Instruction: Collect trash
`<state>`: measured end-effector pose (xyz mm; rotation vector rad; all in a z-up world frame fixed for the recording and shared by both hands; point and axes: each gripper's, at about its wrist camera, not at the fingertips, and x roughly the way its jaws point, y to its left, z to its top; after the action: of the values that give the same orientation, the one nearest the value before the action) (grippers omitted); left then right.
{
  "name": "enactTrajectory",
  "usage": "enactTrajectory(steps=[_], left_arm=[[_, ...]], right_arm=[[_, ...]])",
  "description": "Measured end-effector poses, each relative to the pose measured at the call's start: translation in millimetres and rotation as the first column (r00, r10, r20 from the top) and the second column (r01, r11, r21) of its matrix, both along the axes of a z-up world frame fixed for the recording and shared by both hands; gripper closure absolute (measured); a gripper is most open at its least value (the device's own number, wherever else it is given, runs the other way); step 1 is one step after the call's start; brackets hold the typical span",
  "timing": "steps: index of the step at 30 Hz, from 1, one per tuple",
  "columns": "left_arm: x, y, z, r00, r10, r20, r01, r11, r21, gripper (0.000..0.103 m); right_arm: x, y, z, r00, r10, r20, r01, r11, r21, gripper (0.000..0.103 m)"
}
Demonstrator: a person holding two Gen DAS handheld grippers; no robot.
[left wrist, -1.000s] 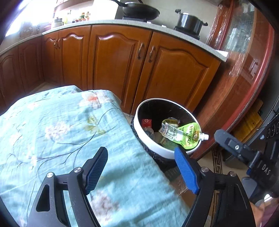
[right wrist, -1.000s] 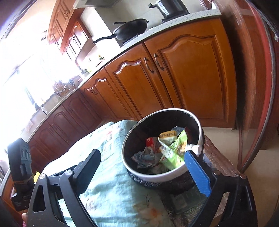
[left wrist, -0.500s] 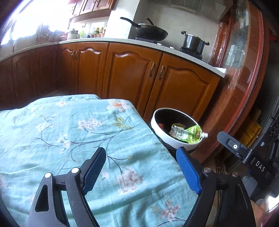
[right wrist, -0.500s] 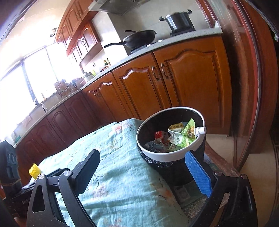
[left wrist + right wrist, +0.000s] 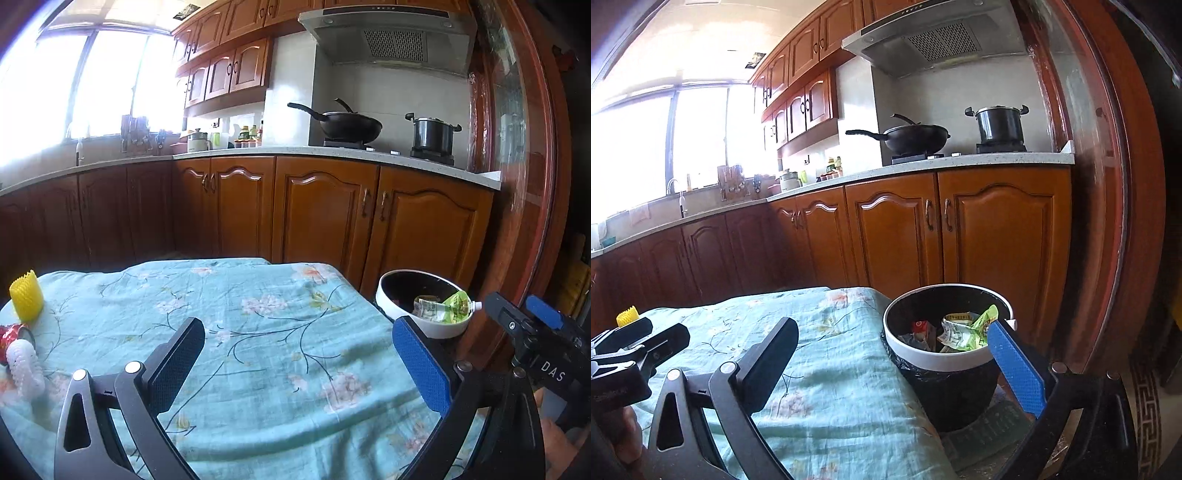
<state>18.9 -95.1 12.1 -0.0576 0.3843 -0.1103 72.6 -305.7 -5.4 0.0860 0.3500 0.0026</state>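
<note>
The trash bin (image 5: 945, 360), a round black pail with a white rim and a black liner, stands on the floor just beside the right edge of the table (image 5: 258, 369), its rim about level with the tabletop. Inside it lie a green squeeze pouch (image 5: 975, 332) with a white cap leaning against the far right of the rim, a small red carton (image 5: 918, 328) and some crumpled wrappers. Well away from the bin, at the table's far left edge, stand a yellow ribbed cup (image 5: 26, 295), a red crumpled wrapper (image 5: 13, 334) and a white knobbly bottle (image 5: 24, 363), close together with the cup farthest back. The left gripper (image 5: 299, 363) hovers over the middle of the table with its jaws opening wide and nothing between them. The right gripper (image 5: 890, 363) hangs over the table edge nearest the bin, jaws spread apart and empty, its blue pad overlapping the bin's right rim in the right wrist view. Between the bin and the items at the left nothing lies on the table. The table is covered with a light blue flowered cloth (image 5: 820, 369). Behind the bin runs a row of brown wooden cabinets (image 5: 325, 214) under a pale countertop, bearing a black wok (image 5: 349, 127) and a black pot (image 5: 432, 134) beneath a range hood (image 5: 388, 33); a bright window (image 5: 74, 92) fills the far left.
</note>
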Motion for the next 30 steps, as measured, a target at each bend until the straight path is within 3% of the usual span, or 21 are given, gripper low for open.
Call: enactTrajectory(steps=[9,30], left_arm=[[16,-1,-16,1.0,0.002,0.004,-0.002,0.999,0.036,0.001],[23,9,-22,1.0,-0.012,0.025,0.01,0.998,0.058,0.001]], right_arm=[[0,2,-8,1.0,0.004,0.002,-0.004,1.0,0.002,0.0],[-3,8,-10,1.0,0.015,0.013,-0.015,1.0,0.007,0.0]])
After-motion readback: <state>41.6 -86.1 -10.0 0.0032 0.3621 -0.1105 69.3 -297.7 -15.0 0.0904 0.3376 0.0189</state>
